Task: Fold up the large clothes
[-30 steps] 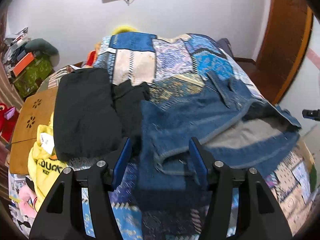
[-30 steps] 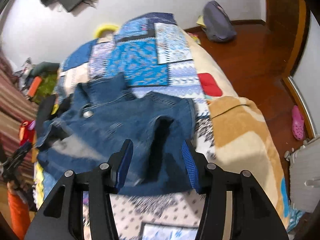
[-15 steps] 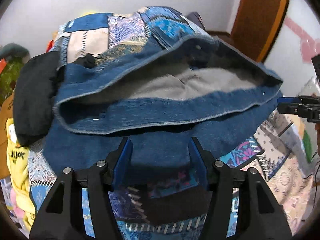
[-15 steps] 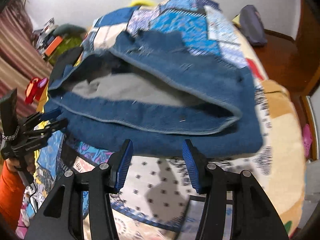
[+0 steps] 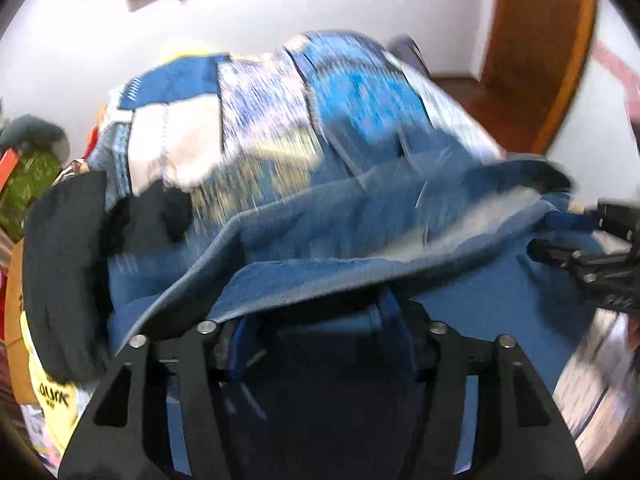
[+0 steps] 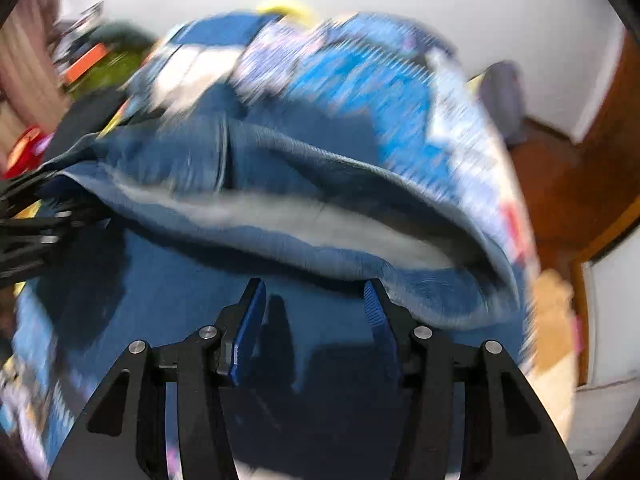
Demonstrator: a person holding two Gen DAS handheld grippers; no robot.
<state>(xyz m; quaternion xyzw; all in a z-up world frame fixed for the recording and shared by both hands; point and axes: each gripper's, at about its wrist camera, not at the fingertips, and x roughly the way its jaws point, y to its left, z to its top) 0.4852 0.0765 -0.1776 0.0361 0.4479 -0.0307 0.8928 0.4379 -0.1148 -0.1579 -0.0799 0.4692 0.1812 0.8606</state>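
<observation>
Denim jacket, blue with a grey lining (image 6: 304,216), is lying across the patchwork quilt (image 5: 360,112) on the bed. We are poking the left gripper (image 5: 316,320) under its lifted hem, fingertips hidden, so we cannot tell its grip. Our right gripper (image 6: 314,300) is hovering parted, grasping nothing. We are judging the cloth heavy and floppy; thick hems are offering the best hold.

Patchwork quilt (image 5: 360,120) on bed; black garment (image 5: 60,272) & yellow tee (image 5: 54,400) at left; wood door (image 5: 536,52).
</observation>
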